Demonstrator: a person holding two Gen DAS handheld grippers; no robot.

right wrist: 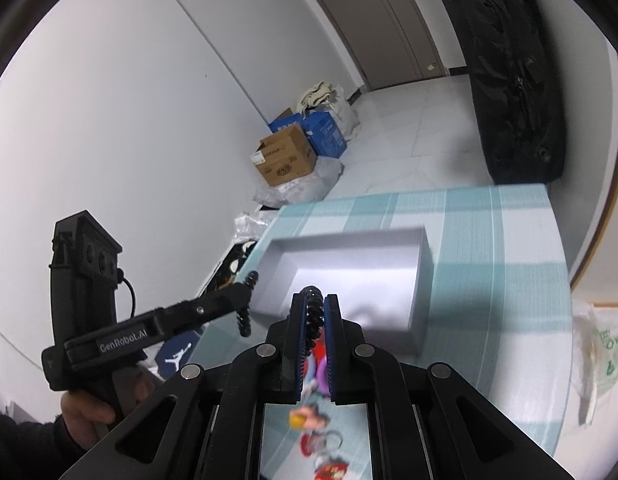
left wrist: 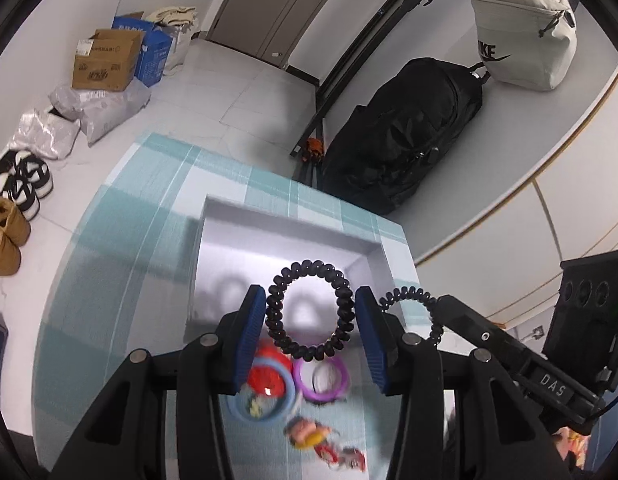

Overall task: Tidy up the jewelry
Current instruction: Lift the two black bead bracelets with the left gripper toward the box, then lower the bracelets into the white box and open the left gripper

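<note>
In the left wrist view my left gripper [left wrist: 310, 312] holds a black spiral hair tie [left wrist: 309, 268] between its blue pads above the near edge of a white open box [left wrist: 285, 236]. My right gripper [left wrist: 413, 304] comes in from the right, shut on a second black spiral tie [left wrist: 405, 292]. In the right wrist view my right gripper [right wrist: 314, 308] is shut on that black spiral tie [right wrist: 314, 312]. The left gripper [right wrist: 245, 300] holds its tie [right wrist: 251, 278] at the box's [right wrist: 423, 272] left edge. Blue, red and purple rings [left wrist: 317, 380] and small charms [left wrist: 309, 432] lie on the cloth below.
The box stands on a teal and white checked cloth [left wrist: 121, 240] over a small table. Beyond are a black backpack [left wrist: 409, 132], a beige bag [left wrist: 521, 36], cardboard boxes [left wrist: 105, 60], shoes [left wrist: 21, 184] and a door. A plastic bag [right wrist: 601, 360] lies at the table's right.
</note>
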